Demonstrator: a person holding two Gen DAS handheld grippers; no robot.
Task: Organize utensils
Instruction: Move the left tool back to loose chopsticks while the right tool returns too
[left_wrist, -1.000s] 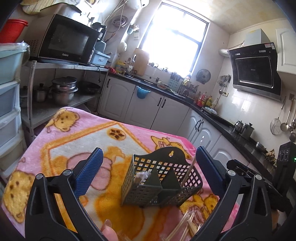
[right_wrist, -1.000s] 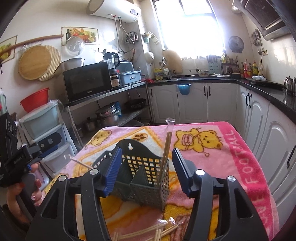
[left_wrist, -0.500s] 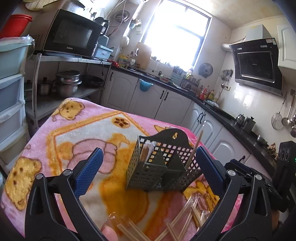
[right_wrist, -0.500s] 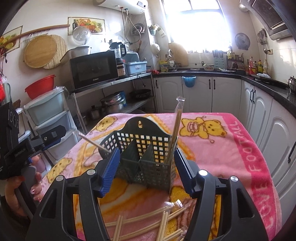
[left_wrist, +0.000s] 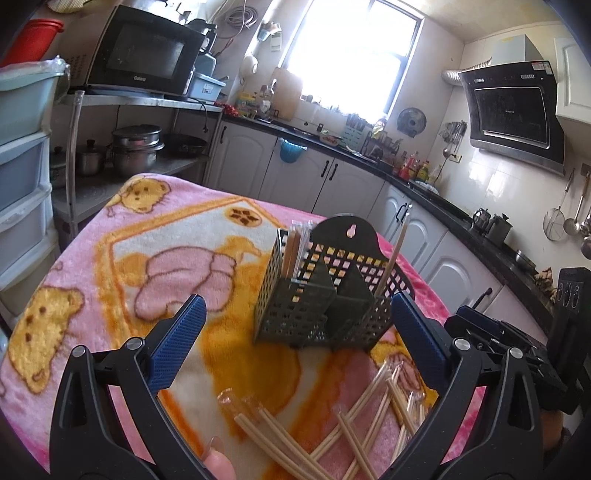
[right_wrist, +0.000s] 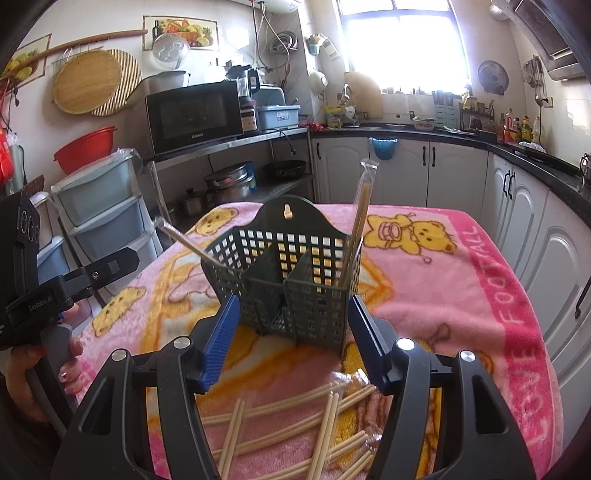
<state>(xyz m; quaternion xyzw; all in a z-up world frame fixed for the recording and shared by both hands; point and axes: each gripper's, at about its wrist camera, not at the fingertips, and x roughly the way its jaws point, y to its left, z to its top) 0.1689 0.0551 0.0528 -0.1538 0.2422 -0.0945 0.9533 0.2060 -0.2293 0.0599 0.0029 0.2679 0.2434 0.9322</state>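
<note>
A dark green slotted utensil basket (left_wrist: 325, 291) (right_wrist: 291, 273) stands upright on a pink bear-print blanket (left_wrist: 122, 254) (right_wrist: 450, 280). Wrapped chopstick pairs stand in two of its compartments (left_wrist: 295, 247) (right_wrist: 360, 218). Several loose wrapped chopsticks (left_wrist: 332, 432) (right_wrist: 295, 424) lie scattered on the blanket in front of it. My left gripper (left_wrist: 295, 336) is open, low over the chopsticks, holding nothing. My right gripper (right_wrist: 291, 332) is open too, just short of the basket, with nothing between its blue pads (right_wrist: 221, 336).
A shelf rack with a microwave (right_wrist: 195, 114) and pots stands beyond the table's far left. Plastic drawers (right_wrist: 99, 206) sit at the left. White cabinets (right_wrist: 517, 206) and a dark counter run along the back and right. The person's hand (right_wrist: 66, 365) holds the left gripper's handle.
Both grippers have sunk and tilted down toward the blanket, so the loose chopsticks in front of the basket have come into view. The jaws stay open and nothing was taken hold of.
</note>
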